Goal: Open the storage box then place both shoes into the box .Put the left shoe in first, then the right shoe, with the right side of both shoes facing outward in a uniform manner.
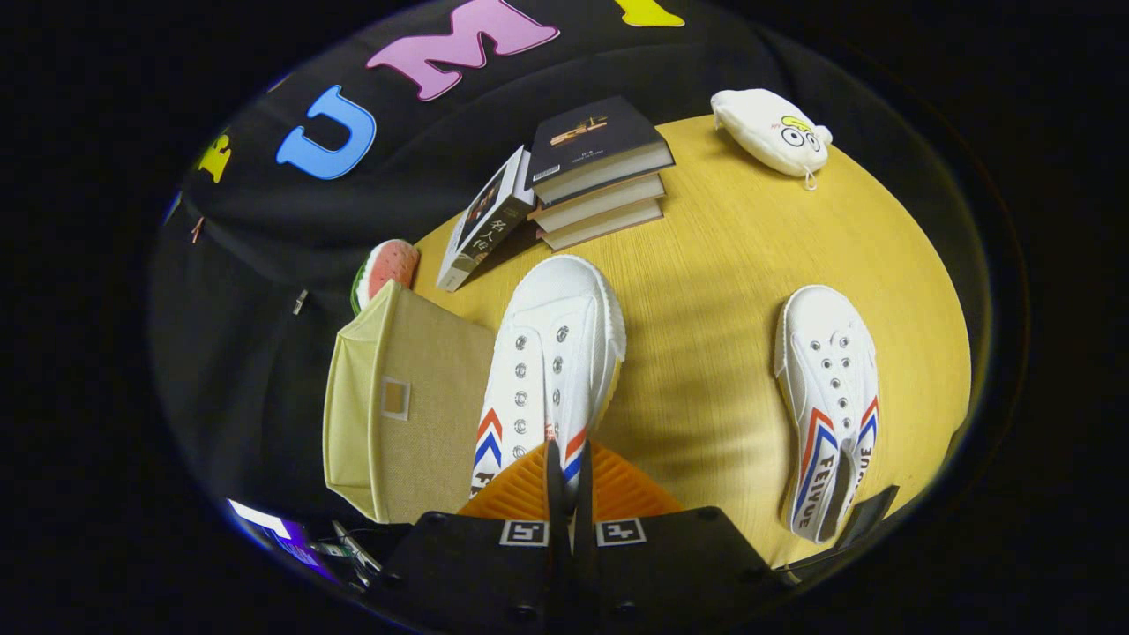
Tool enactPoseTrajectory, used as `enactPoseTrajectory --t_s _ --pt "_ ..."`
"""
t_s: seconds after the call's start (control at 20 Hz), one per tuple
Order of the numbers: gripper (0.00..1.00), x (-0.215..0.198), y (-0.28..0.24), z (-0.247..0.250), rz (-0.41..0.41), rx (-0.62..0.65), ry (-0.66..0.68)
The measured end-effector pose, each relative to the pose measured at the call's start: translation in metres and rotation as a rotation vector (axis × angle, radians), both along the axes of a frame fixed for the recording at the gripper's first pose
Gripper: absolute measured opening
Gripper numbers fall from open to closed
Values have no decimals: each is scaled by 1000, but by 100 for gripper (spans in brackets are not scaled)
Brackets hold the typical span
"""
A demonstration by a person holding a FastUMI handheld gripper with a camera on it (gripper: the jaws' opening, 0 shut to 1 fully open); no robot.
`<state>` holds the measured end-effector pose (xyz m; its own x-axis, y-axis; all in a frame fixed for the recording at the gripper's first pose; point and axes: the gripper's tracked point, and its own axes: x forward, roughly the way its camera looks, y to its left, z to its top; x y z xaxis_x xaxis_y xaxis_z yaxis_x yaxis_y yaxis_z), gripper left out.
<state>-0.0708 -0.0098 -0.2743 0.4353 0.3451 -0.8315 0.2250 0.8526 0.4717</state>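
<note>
My gripper (569,481) is shut on a white canvas shoe (551,362) with red and blue chevrons, pinching its heel collar between both fingers. The shoe hangs lifted above the yellow table (714,291), toe pointing away from me. Just left of it stands the beige fabric storage box (414,410); from here I see its flat top panel with a small label window, and I cannot tell whether it is open. The second matching shoe (829,397) lies flat on the table to the right, toe pointing away, apart from the gripper.
A stack of three books (600,172) sits beyond the held shoe, with another book (485,220) leaning against it. A watermelon-slice toy (384,269) lies behind the box. A white plush pouch (776,132) rests at the table's far right.
</note>
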Motion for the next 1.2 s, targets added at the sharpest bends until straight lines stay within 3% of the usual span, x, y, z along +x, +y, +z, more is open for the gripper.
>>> enactPoseTrajectory --t_s 0.3,0.7,1.2 --pt "5 0 14 67 -49 26 -92" --pt "5 22 91 149 4 163 -213" --pt "5 31 198 146 124 255 -195"
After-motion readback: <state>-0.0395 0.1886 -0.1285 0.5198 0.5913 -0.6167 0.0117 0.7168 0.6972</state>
